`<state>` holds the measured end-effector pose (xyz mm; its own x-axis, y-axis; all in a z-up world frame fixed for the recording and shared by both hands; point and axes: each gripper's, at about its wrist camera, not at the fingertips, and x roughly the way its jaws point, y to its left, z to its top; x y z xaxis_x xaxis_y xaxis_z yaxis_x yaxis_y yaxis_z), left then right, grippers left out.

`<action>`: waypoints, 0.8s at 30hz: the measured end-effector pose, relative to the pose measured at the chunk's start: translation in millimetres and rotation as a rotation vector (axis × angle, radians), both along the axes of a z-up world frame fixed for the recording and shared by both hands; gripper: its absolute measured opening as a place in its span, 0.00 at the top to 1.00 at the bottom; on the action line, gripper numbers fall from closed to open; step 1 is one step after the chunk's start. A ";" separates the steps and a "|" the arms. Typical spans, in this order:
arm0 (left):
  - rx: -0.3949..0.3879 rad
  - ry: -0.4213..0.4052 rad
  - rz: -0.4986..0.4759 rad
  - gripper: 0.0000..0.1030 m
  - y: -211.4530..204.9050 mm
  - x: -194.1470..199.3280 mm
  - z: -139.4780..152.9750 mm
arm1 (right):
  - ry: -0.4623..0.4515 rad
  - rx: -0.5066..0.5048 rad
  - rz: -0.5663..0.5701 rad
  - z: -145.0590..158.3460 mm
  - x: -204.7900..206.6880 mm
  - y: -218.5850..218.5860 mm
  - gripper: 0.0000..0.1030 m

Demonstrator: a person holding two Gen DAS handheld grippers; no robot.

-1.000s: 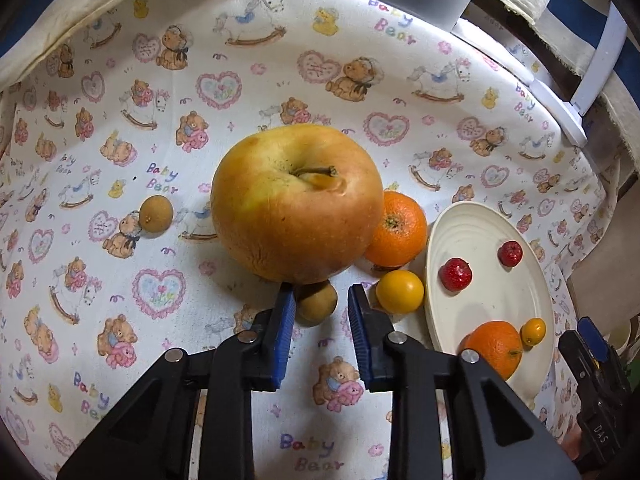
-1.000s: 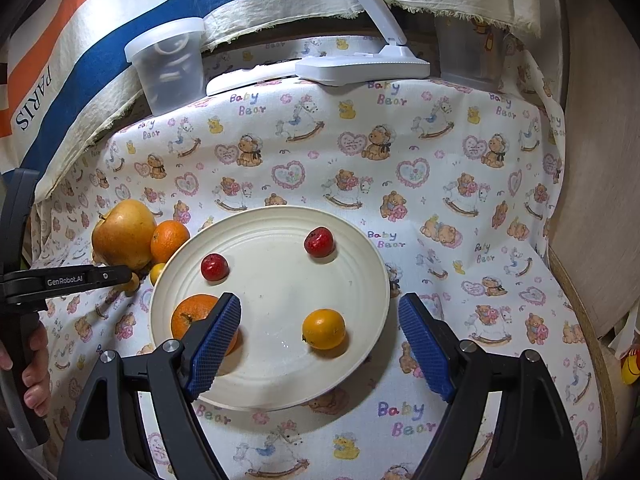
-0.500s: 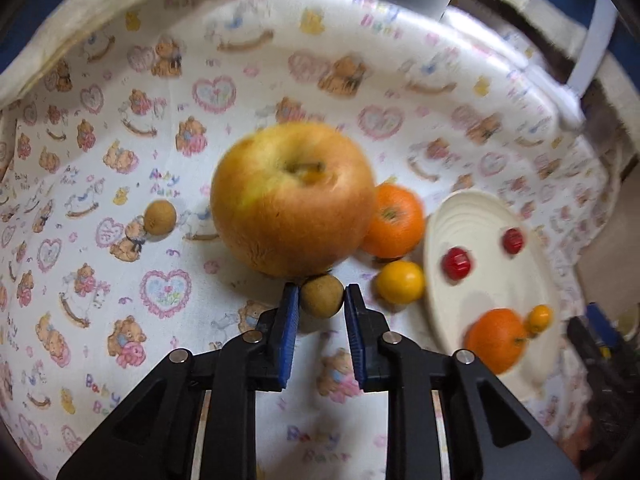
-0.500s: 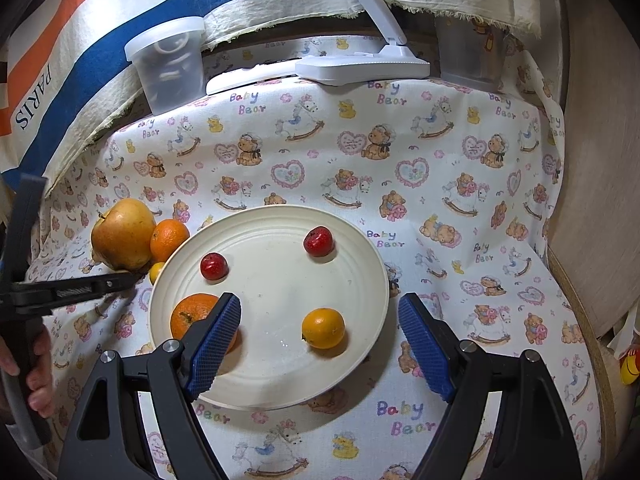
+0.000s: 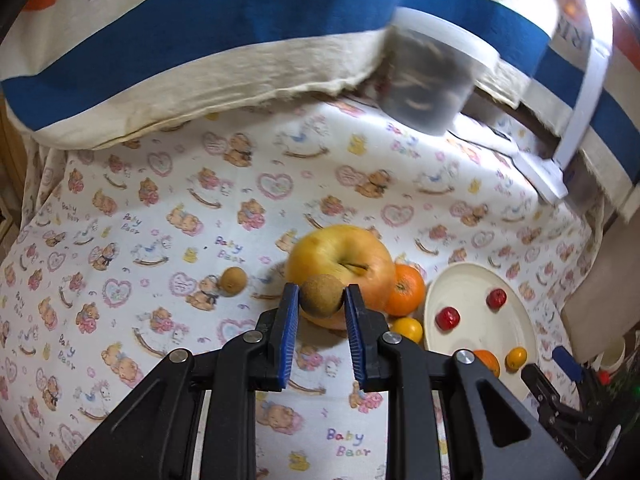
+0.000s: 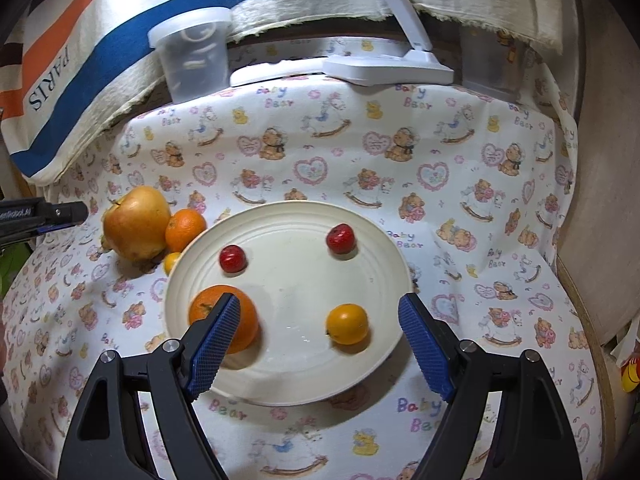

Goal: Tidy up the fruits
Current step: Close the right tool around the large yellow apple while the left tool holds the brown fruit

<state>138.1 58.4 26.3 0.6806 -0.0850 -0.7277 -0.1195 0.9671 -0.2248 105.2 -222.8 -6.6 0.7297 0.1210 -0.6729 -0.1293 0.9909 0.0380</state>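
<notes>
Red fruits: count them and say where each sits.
2. Both lie on the cream plate: one red fruit toward its left, another farther back right. None seems hidden.

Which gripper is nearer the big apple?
Left. The left gripper holds a small brown fruit just in front of the apple. The right gripper hangs open over the plate, apple off to its left.

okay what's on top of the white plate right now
On the plate: two small red fruits, an orange and a small yellow-orange fruit. A gripper finger covers part of the orange.
</notes>
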 end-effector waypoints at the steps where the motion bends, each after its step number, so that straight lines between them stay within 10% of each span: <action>1: -0.005 0.001 0.005 0.79 3.2 1.0 -0.9 | -0.003 0.004 0.007 2.2 -0.6 2.4 0.20; 15: -0.046 0.029 0.073 0.79 38.1 6.8 -9.3 | 0.038 -0.011 0.338 38.1 26.6 118.3 0.20; 24: -0.063 0.065 0.113 0.78 64.8 16.2 -18.5 | 0.129 -0.047 0.352 19.9 66.6 179.6 0.16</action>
